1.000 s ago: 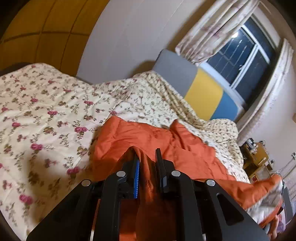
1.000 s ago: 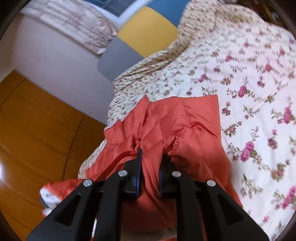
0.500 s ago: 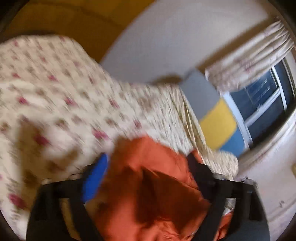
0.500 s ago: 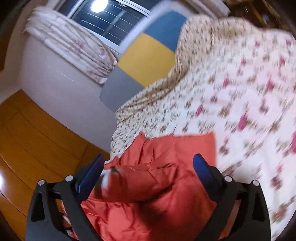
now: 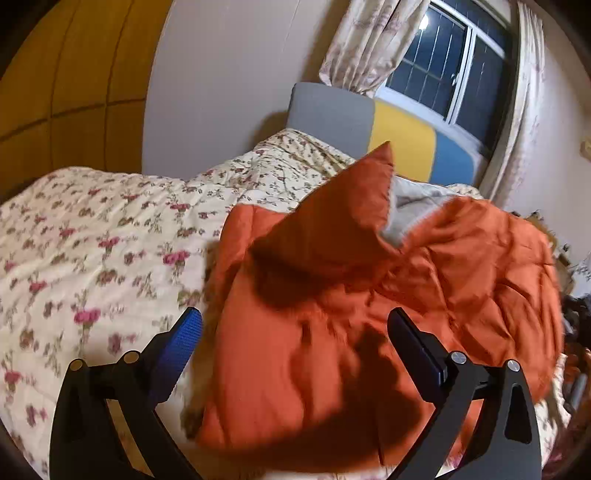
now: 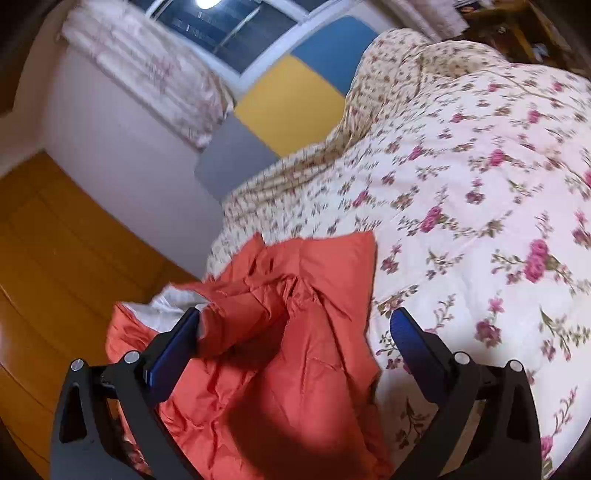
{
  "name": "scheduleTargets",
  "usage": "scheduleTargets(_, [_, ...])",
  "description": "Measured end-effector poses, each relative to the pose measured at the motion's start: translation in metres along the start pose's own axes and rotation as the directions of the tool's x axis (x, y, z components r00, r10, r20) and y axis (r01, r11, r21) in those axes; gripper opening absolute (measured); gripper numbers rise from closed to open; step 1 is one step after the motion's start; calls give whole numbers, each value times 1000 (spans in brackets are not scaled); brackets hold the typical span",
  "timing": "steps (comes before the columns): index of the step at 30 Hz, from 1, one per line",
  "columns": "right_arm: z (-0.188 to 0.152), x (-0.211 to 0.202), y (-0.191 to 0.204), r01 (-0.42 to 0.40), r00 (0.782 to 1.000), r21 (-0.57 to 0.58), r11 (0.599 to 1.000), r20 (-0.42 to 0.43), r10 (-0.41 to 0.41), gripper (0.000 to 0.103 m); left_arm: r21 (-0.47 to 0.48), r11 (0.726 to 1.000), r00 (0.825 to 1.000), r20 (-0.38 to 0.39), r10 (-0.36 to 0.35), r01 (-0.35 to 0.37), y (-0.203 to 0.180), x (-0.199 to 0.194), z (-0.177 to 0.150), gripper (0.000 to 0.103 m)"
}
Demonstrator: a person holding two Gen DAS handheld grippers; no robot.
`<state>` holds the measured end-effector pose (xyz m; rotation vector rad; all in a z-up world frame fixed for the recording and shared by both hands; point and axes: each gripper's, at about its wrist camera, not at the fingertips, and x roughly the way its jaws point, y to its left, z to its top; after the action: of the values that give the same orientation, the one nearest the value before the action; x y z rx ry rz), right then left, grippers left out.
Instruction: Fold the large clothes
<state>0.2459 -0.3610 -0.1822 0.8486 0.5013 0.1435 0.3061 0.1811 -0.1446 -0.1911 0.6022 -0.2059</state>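
Left gripper, black-framed with blue pads, fills the lower edge of the left wrist view with its jaws spread wide; they have just been opening, and the pads clamp nothing. Between and beyond the fingers lies the orange quilted padded jacket, crumpled on the cream quilt with a pink rose print that covers the bed. One corner of the jacket stands up in a peak, and a strip of its pale grey lining shows just behind that peak. Behind the bed stands a padded headboard in grey, yellow and blue panels, with a dark window and a floral curtain above it. A wood-panelled wall occupies the upper left.

Right gripper, seen in the right wrist view, likewise has its jaws set wide apart, having just been opening. The orange jacket lies between and beneath the fingers; a rolled fold of it lies against the left pad, while the right pad stands apart from the cloth, over the floral quilt. White lining shows at the jacket's left edge, which lies at the side of the bed, next to the orange wooden floor. The headboard and window appear at the top.
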Motion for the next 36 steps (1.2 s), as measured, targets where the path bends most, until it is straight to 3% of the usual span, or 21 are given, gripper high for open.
scheduleTargets(3, [0,6,0,13,998,-39,999,-55,-15,101,-99,995,998,-56,4,-10,11,26,18,100])
scheduleTargets(6, [8,14,5,19,996,-78,997,-88,-26,101,-126,988,984,-169,63,-85,19,56,25,100])
scheduleTargets(9, [22,-20,-13,-98,991,94,991,100,88,101,-124,986,968,-236,82,-114,23,74,23,100])
scheduleTargets(10, [27,-21,-15,-88,993,89,992,91,80,101,-127,986,967,-242,78,-111,25,75,20,100])
scheduleTargets(11, [29,-12,-10,-14,1000,22,1000,17,14,101,-135,985,968,-241,69,-104,27,76,19,100])
scheduleTargets(13, [22,12,4,82,989,-140,987,-113,-98,101,-181,981,969,-245,29,-75,36,80,14,100])
scheduleTargets(15, [10,40,10,57,962,-212,976,-250,-110,101,-236,971,967,-252,-16,-45,43,83,9,100])
scheduleTargets(18, [-2,85,12,50,916,-228,972,-378,-135,101,-191,980,960,-279,-3,-52,36,84,10,100])
scheduleTargets(20, [-2,96,11,37,928,-180,983,-360,-100,91,-154,987,956,-295,-6,-41,27,83,8,99])
scheduleTargets(22, [-6,102,15,27,924,-169,985,-372,-89,65,-116,993,955,-295,-10,-26,19,79,4,87])
scheduleTargets(25, [-12,94,17,-11,924,-184,983,-377,-60,48,-99,995,959,-282,-34,6,12,67,-5,73])
scheduleTargets(28, [-16,79,12,-42,924,-135,990,-382,-13,41,-138,989,957,-275,-95,59,9,54,-15,62])
scheduleTargets(36, [-30,17,-2,-37,924,-106,994,-383,-6,41,-136,983,947,-281,-155,121,-19,0,-57,60])
